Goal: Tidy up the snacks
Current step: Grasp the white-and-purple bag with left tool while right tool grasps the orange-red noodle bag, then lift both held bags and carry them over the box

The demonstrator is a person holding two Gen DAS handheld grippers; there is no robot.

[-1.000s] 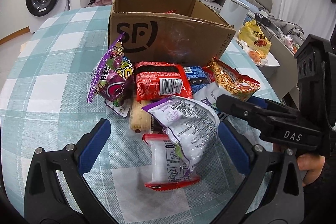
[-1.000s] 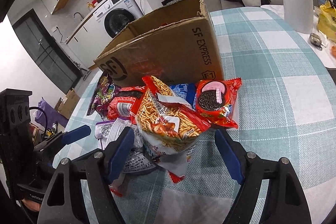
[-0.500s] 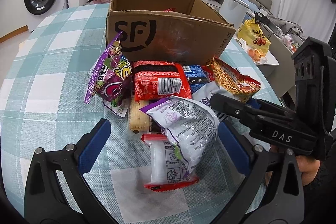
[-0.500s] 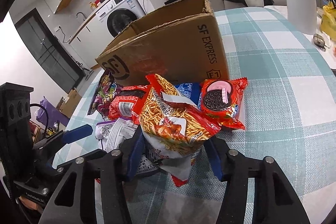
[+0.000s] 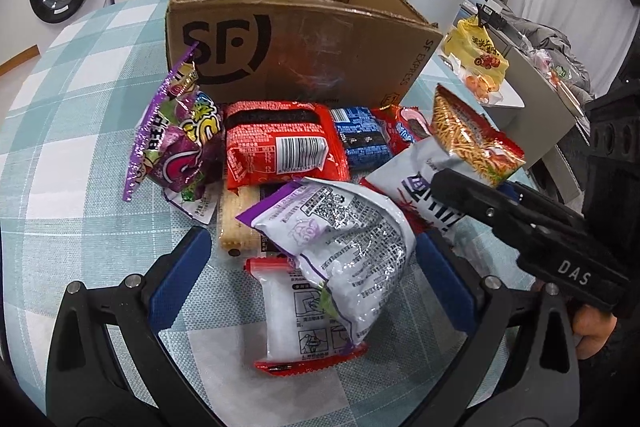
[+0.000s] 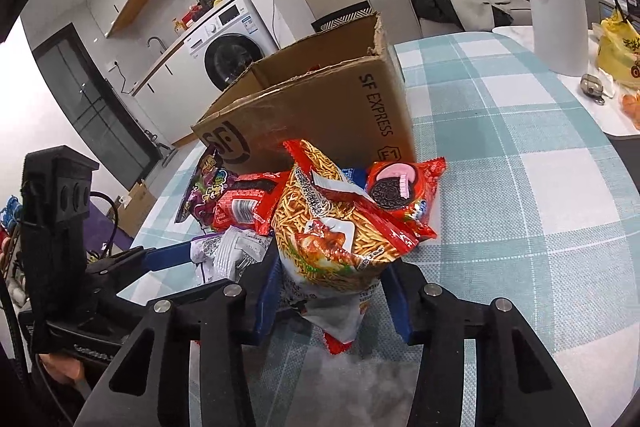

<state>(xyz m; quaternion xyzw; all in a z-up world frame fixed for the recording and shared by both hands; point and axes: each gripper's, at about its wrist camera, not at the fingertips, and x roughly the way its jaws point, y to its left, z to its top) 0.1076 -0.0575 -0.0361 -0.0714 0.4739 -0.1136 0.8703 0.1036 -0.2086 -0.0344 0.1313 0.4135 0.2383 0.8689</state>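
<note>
Right wrist view: over the last second the right tool (image 6: 332,291) has pinched its blue pads in from wide apart onto the orange crinkly bag of fried noodle sticks (image 6: 332,227), which now looks raised off the snack heap. That bag is likely the next one bound for the open brown cardboard box (image 6: 320,99) just behind the pile. The left tool (image 5: 312,279) stays spread wide around the silver-and-purple foil packet (image 5: 344,239) on the checked tabletop (image 5: 64,155), gripping nothing.

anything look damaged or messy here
The cardboard box has ragged, torn top edges where its flaps are gone. The snack packets lie heaped against its front, overlapping at odd angles. Nothing looks spilled.
</note>
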